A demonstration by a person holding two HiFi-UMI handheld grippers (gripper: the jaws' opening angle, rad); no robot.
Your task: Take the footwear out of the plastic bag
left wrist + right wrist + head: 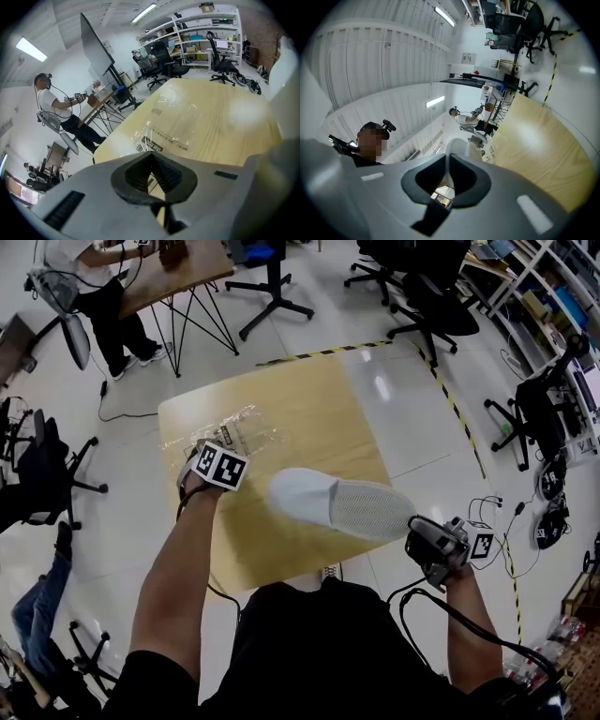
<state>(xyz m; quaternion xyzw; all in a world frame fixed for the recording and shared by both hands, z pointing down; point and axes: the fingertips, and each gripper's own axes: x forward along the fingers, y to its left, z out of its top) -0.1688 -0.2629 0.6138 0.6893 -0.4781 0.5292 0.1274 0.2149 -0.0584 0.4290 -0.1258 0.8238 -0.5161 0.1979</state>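
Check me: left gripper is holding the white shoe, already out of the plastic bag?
Wrong gripper. The right gripper is the one holding the white shoe, clamped on one end of it; the head view shows this. The left gripper is shut on the plastic bag, which lies on the table. The rest stands: the shoe is out of the bag.

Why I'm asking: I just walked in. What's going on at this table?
A person works a gripper in each hand. The right gripper is shut on the edge of a white shoe, held above the wooden table. The left gripper pinches the plastic bag lying there. The shoe is out of the bag.
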